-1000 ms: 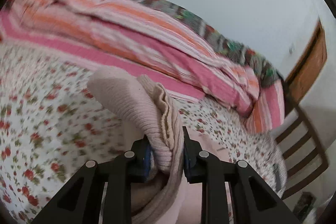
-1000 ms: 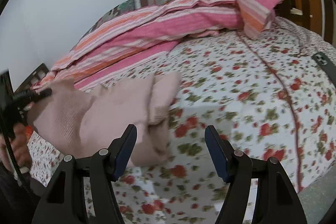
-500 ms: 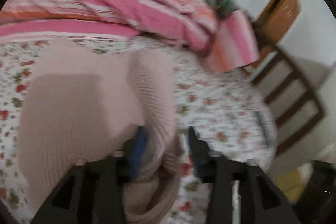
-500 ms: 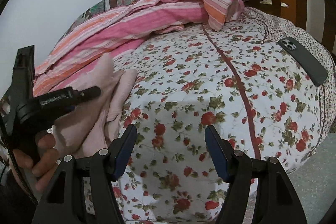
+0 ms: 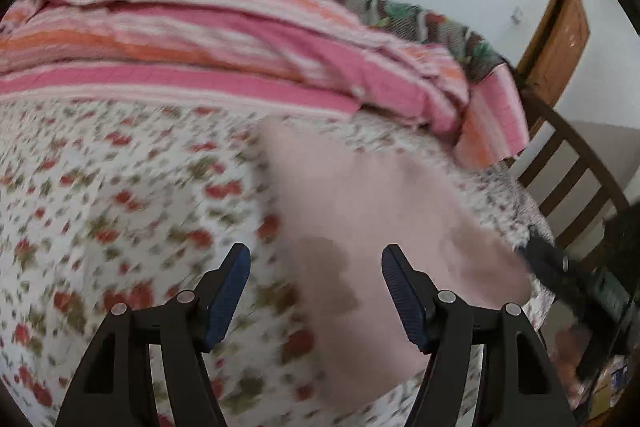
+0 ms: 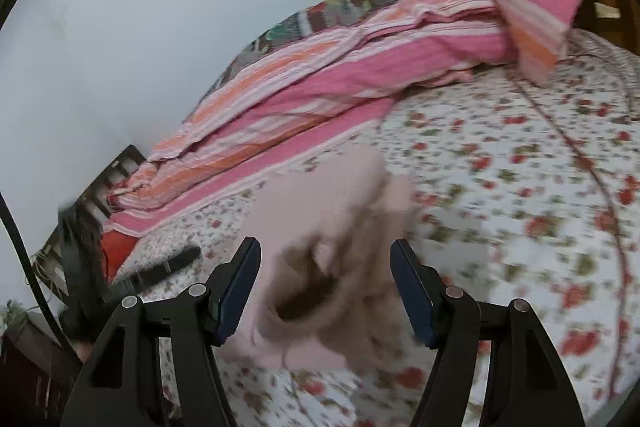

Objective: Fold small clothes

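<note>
- Two handheld grippers are over a bed with a floral sheet (image 5: 120,195); both wrist views are blurred by motion.
- Left gripper (image 5: 316,291): its jaws are opening and stand well apart. A pale pink knitted garment (image 5: 360,211) shows in the gap between the fingers, but neither blue pad (image 5: 228,291) presses on it; nothing is gripped.
- Right gripper (image 6: 326,289): its jaws stand wide apart. The same pink garment (image 6: 332,227) shows between and beyond the fingers, and the pads do not close on it; nothing is gripped.
- Garment location: it lies on the floral sheet in a bunched heap, just in front of both grippers. In the right wrist view a dark hollow opens in its near folds. Whether it lies flat at any edge cannot be told through the blur.
- Far side of bed: a pink and orange striped blanket (image 5: 240,39) is heaped along the wall, with a darker patterned blanket (image 5: 400,11) behind it.
- Right wrist view, left edge: the other gripper's black finger (image 6: 168,265) reaches in over the sheet, near the garment.
- Left wrist view, right edge: a dark wooden slatted bed end (image 5: 572,171) and a brown door (image 5: 560,35); the right gripper's black body (image 5: 556,267) enters there, just beside the garment.
</note>
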A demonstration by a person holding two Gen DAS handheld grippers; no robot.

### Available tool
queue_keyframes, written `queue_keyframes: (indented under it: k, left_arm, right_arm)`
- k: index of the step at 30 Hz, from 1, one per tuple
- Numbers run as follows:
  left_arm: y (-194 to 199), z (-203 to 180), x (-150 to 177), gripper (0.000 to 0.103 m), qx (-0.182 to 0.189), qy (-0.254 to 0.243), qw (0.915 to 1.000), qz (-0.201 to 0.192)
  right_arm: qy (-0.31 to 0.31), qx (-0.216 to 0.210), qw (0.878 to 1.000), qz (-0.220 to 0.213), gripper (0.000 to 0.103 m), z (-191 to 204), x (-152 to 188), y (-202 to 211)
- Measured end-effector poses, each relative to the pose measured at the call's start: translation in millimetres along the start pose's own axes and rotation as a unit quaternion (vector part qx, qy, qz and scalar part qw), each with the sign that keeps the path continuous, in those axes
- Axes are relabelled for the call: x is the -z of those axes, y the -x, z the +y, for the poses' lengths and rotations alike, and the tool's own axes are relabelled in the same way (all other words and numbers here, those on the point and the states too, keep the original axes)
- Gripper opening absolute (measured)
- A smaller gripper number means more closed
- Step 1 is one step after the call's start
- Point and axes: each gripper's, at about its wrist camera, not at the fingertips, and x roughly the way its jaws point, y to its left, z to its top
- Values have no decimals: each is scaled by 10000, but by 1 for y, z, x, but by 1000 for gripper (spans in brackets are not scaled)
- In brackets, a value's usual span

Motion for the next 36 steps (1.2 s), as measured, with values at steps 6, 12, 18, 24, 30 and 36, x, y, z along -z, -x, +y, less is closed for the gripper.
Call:
queue_keyframes:
  k: [6,12,18,24,30,36]
  left_arm:
    - [-5,19,18,66,372,264,9988,160]
    - [-11,12,26,66,921,161,9953,252]
    - [-8,-16,44,68,756,-657,9941,420]
    - [-1,-43,78,70,78,-1662,9855,340]
    - [-17,-67,86,70,-428,-2033,9779,235]
    - [-14,-73,77,40,-551,-1936,9795,45]
  right_arm:
    - [576,549,9965,264,12,18,9,-30]
    - [91,526,9984,195,10,-24,39,-14]
    - [48,663,9976,209,10,-26,49,-9]
    - [259,577,9978,197,16,-9,42,5]
    - [71,282,9993,223,37,-1,47,10]
    - [-101,271,9989,379,8,6,43,-7]
